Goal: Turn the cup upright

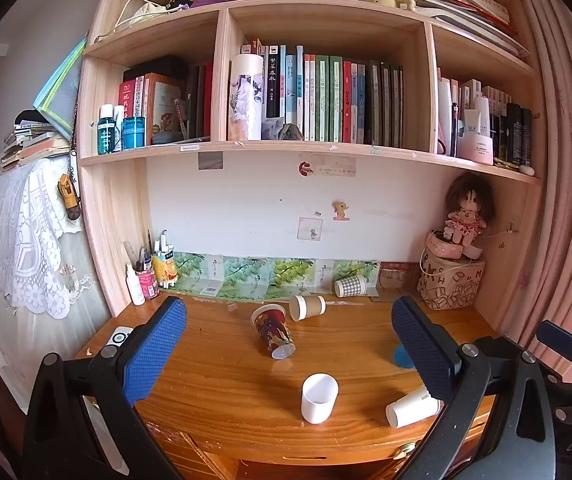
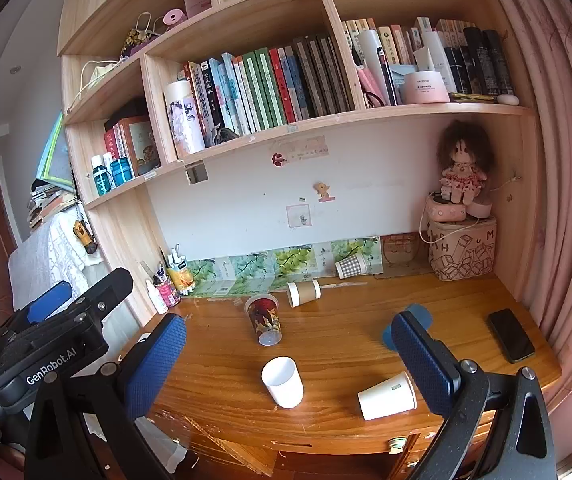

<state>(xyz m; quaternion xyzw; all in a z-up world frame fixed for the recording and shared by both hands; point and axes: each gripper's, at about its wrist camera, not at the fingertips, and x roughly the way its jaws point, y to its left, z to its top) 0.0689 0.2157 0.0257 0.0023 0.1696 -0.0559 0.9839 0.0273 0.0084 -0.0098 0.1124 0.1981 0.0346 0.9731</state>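
A white cup (image 1: 319,397) (image 2: 283,381) stands upright near the desk's front edge. A white paper cup (image 1: 411,407) (image 2: 386,396) lies on its side to its right. A red patterned cup (image 1: 273,331) (image 2: 264,319) lies tipped in the middle. A brown cup (image 1: 307,307) (image 2: 303,292) and a checked cup (image 1: 350,285) (image 2: 351,266) lie on their sides near the back. My left gripper (image 1: 286,344) and right gripper (image 2: 287,354) are both open and empty, held above the desk's front edge.
The wooden desk (image 1: 226,376) (image 2: 337,344) sits under a bookshelf (image 1: 309,148). A pen holder and bottles (image 1: 148,276) stand at back left. A patterned box with a doll (image 1: 451,280) (image 2: 461,248) fills the back right corner. A black phone (image 2: 511,335) lies at right. A blue disc (image 2: 409,322) lies on the desk.
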